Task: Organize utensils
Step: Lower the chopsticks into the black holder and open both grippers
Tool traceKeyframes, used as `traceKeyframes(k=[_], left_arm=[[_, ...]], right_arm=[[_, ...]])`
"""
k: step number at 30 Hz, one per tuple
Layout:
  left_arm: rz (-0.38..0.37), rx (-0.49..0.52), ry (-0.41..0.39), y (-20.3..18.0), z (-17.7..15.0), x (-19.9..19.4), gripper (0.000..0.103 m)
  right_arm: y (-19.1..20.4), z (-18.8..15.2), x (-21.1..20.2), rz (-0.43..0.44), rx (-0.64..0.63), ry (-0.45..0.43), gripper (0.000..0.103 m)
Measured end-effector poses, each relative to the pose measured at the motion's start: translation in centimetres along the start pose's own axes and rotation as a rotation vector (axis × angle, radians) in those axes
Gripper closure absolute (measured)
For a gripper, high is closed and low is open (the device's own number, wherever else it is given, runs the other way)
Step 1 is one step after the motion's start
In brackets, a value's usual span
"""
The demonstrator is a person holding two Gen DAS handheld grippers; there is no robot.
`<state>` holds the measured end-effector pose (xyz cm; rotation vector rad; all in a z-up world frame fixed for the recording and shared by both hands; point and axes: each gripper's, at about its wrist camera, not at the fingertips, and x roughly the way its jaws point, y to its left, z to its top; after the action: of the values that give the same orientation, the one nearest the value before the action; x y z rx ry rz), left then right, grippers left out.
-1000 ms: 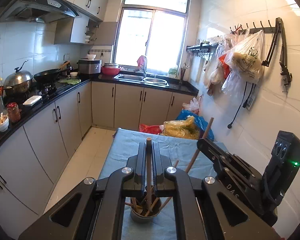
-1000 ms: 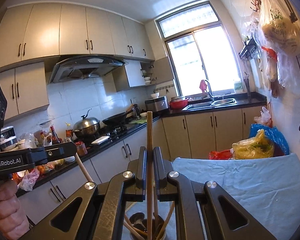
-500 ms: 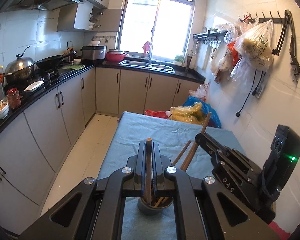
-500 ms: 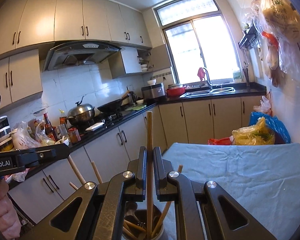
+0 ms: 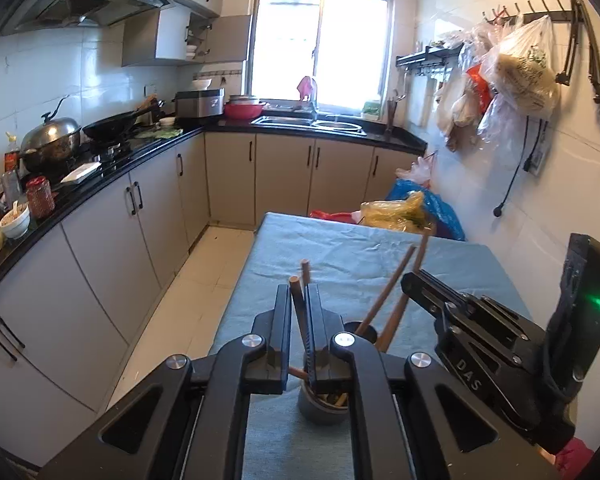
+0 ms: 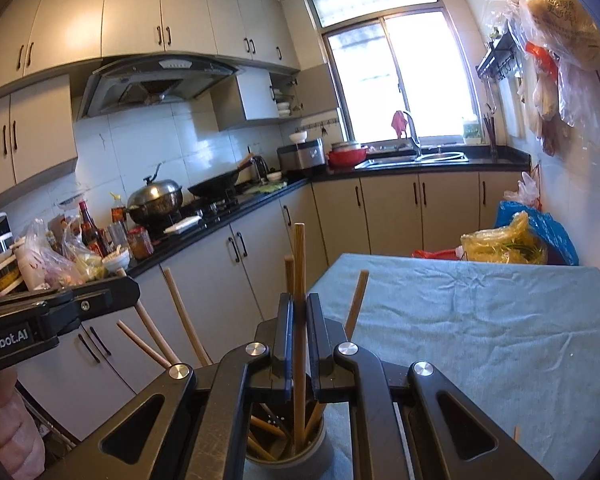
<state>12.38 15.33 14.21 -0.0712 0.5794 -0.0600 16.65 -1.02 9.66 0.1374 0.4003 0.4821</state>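
Chopsticks of plain brown wood stand bundled in a small round grey metal cup (image 5: 323,407) at the near edge of the table, fanning out at different angles. One long wooden chopstick (image 6: 299,304) is upright with its lower end inside the cup, and the right gripper (image 6: 299,320) has its jaws clamped on it. The left gripper (image 5: 299,312) has its jaws closed on a shorter, slightly tilted brown chopstick (image 5: 298,300) above the same cup. Both black gripper frames hide most of the cup's rim, so the number of sticks inside is hard to make out. A wrinkled pale blue cloth (image 6: 480,320) covers the table. Beyond it lie beige kitchen cabinets (image 5: 284,176), a black worktop and a bright window (image 5: 324,44)
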Motion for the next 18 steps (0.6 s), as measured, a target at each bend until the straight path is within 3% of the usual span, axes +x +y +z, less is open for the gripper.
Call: traceKeyframes(k=[12,15,16,18], left_arm=[[0.009,-0.034,0.027,1.4,-0.3,1.2,0.096],[0.006,-0.039,0.023,1.5,-0.2,1.0,0.08],[0.008,-0.037,0.017,1.5,-0.2,0.8,0.077],[0.009,-0.033,0.01,1.5,-0.2,0.5,0.077]], right_arm=[[-0.5,-0.8,0.2,0.014,0.023,0.051,0.095],[-0.4,-0.6,0.1,0.019,0.027,0.047,0.092],[-0.5,-0.5,0.0,0.022,0.027,0.046,0.087],[-0.5,-0.5,-0.4,0.02,0.023,0.036,0.085]])
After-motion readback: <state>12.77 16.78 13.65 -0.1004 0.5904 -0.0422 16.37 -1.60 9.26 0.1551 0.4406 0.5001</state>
